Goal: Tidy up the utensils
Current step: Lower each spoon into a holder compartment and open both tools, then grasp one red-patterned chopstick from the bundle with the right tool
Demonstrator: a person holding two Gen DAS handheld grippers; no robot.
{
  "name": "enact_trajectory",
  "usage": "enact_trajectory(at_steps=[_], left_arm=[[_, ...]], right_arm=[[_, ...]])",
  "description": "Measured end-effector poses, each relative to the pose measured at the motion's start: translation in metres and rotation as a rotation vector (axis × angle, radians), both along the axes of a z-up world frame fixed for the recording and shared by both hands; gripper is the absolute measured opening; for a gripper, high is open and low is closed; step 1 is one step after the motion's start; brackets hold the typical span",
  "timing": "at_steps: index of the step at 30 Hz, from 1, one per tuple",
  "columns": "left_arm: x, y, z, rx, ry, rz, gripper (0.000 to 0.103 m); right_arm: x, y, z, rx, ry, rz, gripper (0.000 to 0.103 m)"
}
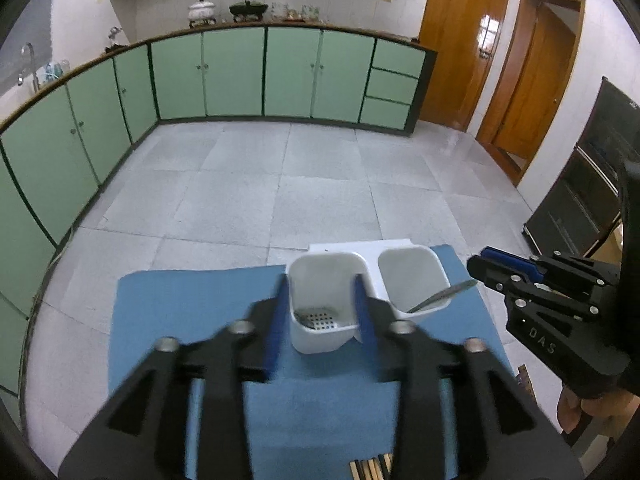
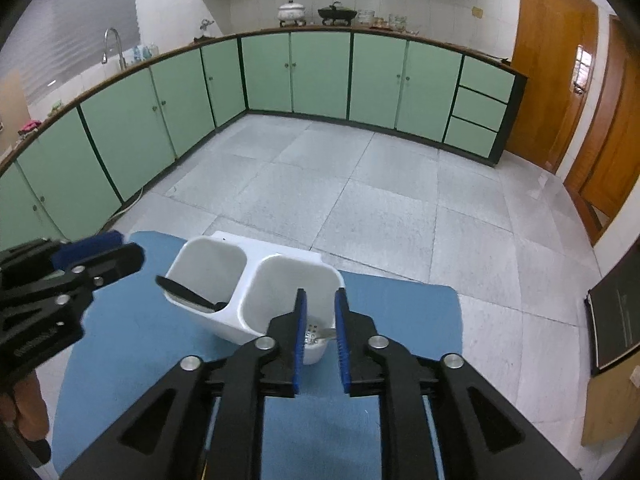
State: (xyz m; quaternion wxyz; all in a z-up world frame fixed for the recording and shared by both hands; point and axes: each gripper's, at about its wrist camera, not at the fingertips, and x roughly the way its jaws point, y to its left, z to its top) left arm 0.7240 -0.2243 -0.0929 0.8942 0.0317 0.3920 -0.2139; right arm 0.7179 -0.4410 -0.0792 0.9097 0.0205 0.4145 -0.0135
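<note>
Two cups make up the white caddy [image 1: 360, 280], and that's your landmark: it sits on the blue mat [image 1: 180, 312] at its far edge, with one spoon [image 1: 440, 298] leaning in the right-hand cup, its end poking over the rim, and another spoon [image 2: 188, 294] lying low in the left-hand cup. I'd guess those spoons are light, stiff and a bit slick, being thin metal, so you'd want to pinch the flat of the handle near its upper end, across the width, not the rounded bowl. The caddy itself looks like thin plastic, so it'll probably scoot or tip if you bump a wall. Your left gripper [image 1: 320, 312] hangs right in front of the left cup with its jaws apart and nothing between them; your right gripper [image 2: 320, 320] is over the right cup, jaws a little apart, also empty as far as I can tell. What look like wooden chopstick ends [image 1: 370, 468] peek out near you from the caddy. Beyond it there's grey tiled floor [image 1: 280, 184], green cabinets [image 1: 232, 72] along the far wall, and wooden doors [image 1: 460, 40] off to the right.
</note>
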Motion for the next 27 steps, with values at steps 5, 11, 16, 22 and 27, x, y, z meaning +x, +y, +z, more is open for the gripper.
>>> enact_trajectory(at_steps=[5, 11, 16, 22, 27], left_arm=[[-0.046, 0.021, 0.035, -0.001, -0.091, 0.007, 0.077], [-0.133, 0.062, 0.050, 0.006, -0.167, -0.001, 0.088], [-0.212, 0.099, 0.022, 0.022, -0.183, 0.009, 0.089], [-0.294, 0.152, -0.032, -0.012, -0.174, 0.089, 0.090], [-0.347, 0.172, -0.087, 0.020, -0.178, 0.113, 0.090]], right_arm=[[-0.038, -0.003, 0.027, 0.003, -0.057, -0.007, 0.025], [-0.142, 0.012, 0.041, -0.045, -0.173, 0.017, 0.041], [-0.244, 0.028, 0.012, -0.018, -0.200, 0.035, 0.049], [-0.346, 0.056, -0.052, 0.019, -0.181, 0.013, 0.049], [-0.392, 0.082, -0.114, 0.054, -0.123, -0.002, 0.049]])
